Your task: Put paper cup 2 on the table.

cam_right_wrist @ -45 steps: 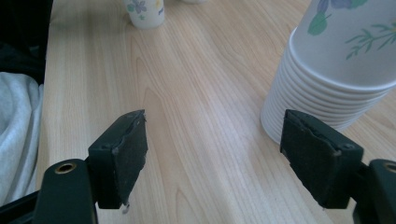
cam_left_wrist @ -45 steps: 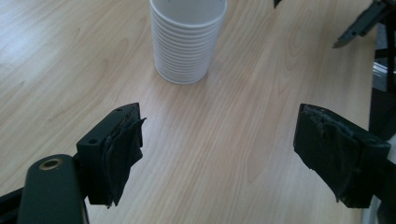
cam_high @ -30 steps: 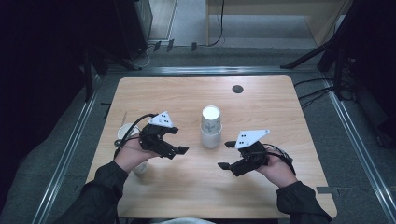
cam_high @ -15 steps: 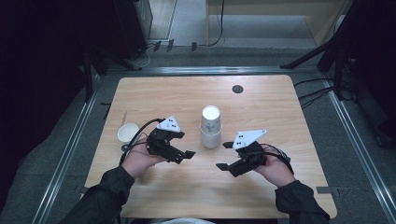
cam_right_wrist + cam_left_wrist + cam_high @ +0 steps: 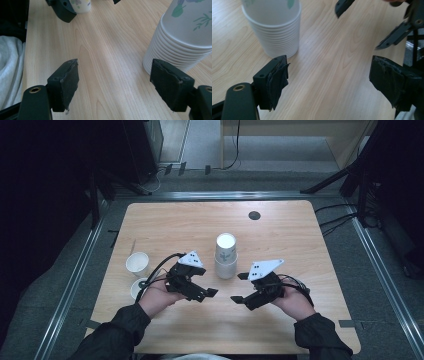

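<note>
The cup stack (image 5: 226, 256) stands upright near the middle of the table (image 5: 300, 240), between your 2 grippers and slightly beyond them. Your left gripper (image 5: 204, 287) sits just left of the stack, its jaws set wide with nothing but bare wood between them. Your right gripper (image 5: 239, 287) sits just right of the stack, jaws equally wide and empty. The 2 grippers face each other with a short gap between them; neither touches the stack.

Note 2 single cups (image 5: 137, 264) near the table's left edge, behind your left hand (image 5: 159, 296). One stands upright; the cable of the left gripper crosses the other. A small dark round disc (image 5: 254, 215) sits in the far part of the table.

The table is light wood-grain laminate with rounded corners. Grey flooring, metal rails and loose cables surround it; the room is dark.

The stack is white paper with a green leaf print; its nested rims form close ridges. The jaw pads are black, worn and ragged at the edges.
</note>
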`<state>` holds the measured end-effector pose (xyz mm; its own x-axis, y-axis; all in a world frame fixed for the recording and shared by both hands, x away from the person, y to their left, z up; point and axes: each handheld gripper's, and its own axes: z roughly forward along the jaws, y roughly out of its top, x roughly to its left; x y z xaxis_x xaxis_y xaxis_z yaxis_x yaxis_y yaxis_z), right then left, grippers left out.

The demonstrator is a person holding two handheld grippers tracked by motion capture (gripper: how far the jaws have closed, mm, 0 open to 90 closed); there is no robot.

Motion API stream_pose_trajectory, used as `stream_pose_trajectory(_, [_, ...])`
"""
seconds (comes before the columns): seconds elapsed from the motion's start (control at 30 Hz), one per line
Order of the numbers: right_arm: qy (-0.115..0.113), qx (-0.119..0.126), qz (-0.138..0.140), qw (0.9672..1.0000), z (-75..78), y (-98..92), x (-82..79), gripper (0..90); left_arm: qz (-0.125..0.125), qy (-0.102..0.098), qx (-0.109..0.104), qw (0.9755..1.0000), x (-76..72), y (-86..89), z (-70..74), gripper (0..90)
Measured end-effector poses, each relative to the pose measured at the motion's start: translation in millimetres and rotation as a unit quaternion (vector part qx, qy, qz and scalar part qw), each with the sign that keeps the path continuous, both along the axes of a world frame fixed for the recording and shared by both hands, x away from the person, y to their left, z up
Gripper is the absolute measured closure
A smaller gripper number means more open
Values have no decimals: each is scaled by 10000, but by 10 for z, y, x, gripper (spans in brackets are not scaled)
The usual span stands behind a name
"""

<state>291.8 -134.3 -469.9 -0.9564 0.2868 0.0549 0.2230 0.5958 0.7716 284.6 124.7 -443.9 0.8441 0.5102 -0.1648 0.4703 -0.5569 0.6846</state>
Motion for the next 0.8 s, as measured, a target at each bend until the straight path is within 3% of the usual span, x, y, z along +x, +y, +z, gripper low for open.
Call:
stream_pose_trajectory(0.33, [-2,-26,21,10000,-6,7,-5,232,82,-171,185,9996,-71,-127,-65,156])
stream_pose_trajectory(0.43, [-3,-45,61,10000,-15,17,-4,232,227,-108,62,9997,-61,-130,-104,156])
stream_pose_trajectory(0.57, [-17,-86,74,9999,-25,29,-7,232,390,151,-209,9989,-54,-139,-213,156])
stream_pose_trajectory(0.7, [-30,-97,96,9999,-28,30,-8,232,379,41,-68,9993,-63,-159,-251,155])
stream_pose_trajectory(0.8, [-35,-127,109,9999,-32,30,-11,232,378,70,-67,9992,-54,-159,-269,155])
